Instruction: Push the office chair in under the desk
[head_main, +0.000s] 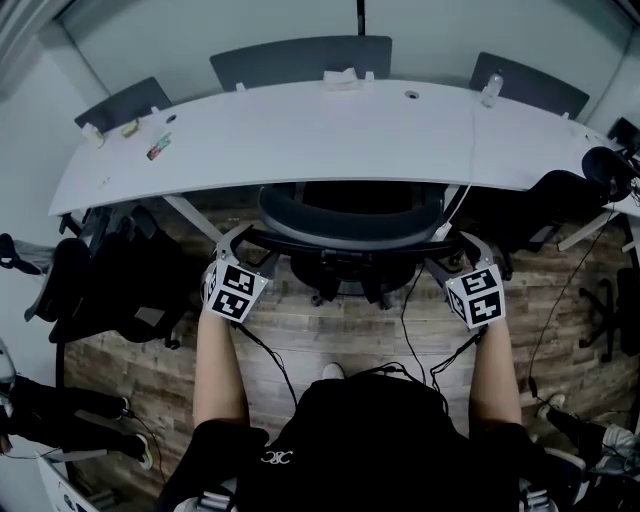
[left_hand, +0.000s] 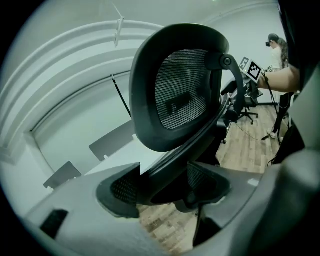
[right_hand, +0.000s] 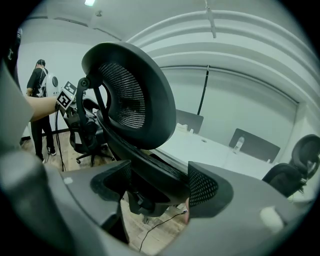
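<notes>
The left gripper (head_main: 250, 250) and right gripper (head_main: 452, 252) each clamp one end of the chair (head_main: 340, 225) back. The desk (head_main: 300, 140) lies straight beyond it, on the far side, with neither hand nearer.

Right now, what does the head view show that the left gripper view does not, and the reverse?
Head view only: the whole curved desk, a bottle on it, both forearms. Left gripper view only: the mesh headrest face-on, a person standing far off. Both: the office chair, the left gripper clamped on its back frame, the right gripper.
</notes>
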